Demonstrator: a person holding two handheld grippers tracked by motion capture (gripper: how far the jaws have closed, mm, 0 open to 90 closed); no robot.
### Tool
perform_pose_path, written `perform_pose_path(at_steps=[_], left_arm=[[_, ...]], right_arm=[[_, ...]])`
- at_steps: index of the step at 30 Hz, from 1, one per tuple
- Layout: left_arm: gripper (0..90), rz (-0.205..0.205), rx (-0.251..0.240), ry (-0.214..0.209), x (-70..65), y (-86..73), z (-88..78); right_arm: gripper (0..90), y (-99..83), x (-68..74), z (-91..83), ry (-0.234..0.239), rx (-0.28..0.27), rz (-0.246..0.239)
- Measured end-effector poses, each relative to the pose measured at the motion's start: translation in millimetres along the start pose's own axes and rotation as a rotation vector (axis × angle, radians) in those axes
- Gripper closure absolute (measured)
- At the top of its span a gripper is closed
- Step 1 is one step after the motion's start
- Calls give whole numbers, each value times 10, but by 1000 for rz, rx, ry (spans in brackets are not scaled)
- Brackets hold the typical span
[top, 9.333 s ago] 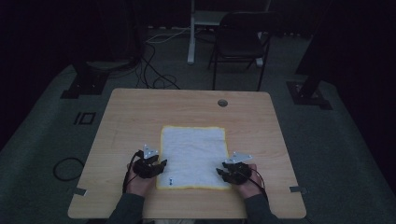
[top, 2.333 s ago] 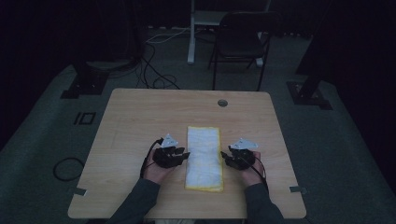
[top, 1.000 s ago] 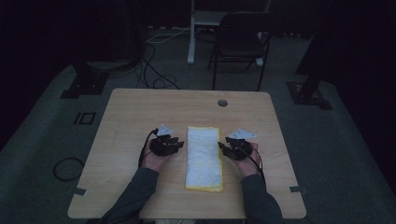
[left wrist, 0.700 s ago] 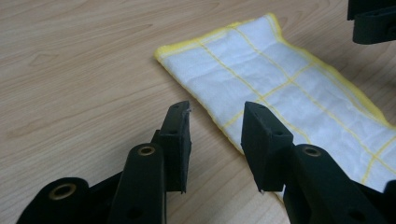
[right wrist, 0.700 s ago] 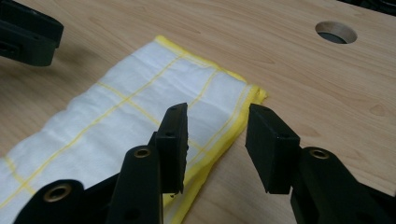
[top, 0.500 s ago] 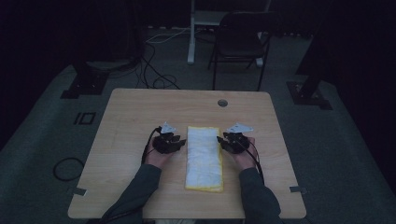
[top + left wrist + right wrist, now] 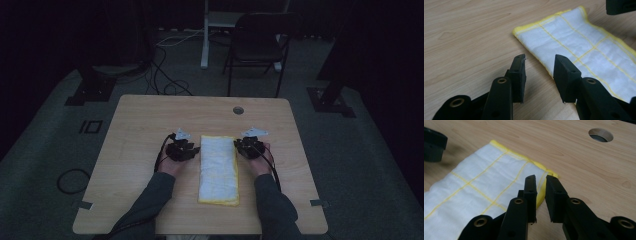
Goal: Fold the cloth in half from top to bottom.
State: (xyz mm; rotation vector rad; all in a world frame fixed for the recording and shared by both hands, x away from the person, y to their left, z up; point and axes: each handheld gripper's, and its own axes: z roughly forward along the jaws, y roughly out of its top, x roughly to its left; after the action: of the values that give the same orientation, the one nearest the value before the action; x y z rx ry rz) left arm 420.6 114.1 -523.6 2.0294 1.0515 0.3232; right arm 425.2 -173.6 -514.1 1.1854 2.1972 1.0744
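Note:
A white cloth (image 7: 219, 170) with yellow grid lines and a yellow hem lies folded into a long strip in the middle of the table (image 7: 140, 130). My left gripper (image 7: 196, 150) sits at the strip's left edge near its far end. In the left gripper view (image 7: 539, 62) its jaws stand open, with the cloth (image 7: 579, 37) edge just past them. My right gripper (image 7: 237, 146) is at the far right corner. In the right gripper view (image 7: 540, 178) its jaws have just been closing and stand a narrow gap apart, with the hem of the cloth (image 7: 486, 177) between them.
A round cable hole (image 7: 238, 110) (image 7: 600, 135) is in the table beyond the right hand. A dark chair (image 7: 255, 45) and a desk leg stand behind the table, with cables on the floor. Bare wood lies on both sides of the cloth.
Both hands have slid along the strip's sides toward its far end. The right gripper has come in onto the cloth's right edge and its jaws have narrowed.

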Motion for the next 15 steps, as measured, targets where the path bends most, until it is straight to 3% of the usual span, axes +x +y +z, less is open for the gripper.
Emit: perform_pose_path(at_steps=[5, 9, 11, 15], left_arm=[[622, 16, 10, 0, -19, 47, 89], [616, 14, 9, 4, -17, 85, 132], [614, 13, 10, 9, -5, 131, 167], [610, 8, 10, 17, 11, 177, 199]], right_arm=[[743, 24, -27, 83, -4, 2, 10], [716, 32, -60, 138, 3, 0, 44], [711, 44, -99, 193, 11, -8, 90], [684, 68, -119, 257, 3, 0, 107]])
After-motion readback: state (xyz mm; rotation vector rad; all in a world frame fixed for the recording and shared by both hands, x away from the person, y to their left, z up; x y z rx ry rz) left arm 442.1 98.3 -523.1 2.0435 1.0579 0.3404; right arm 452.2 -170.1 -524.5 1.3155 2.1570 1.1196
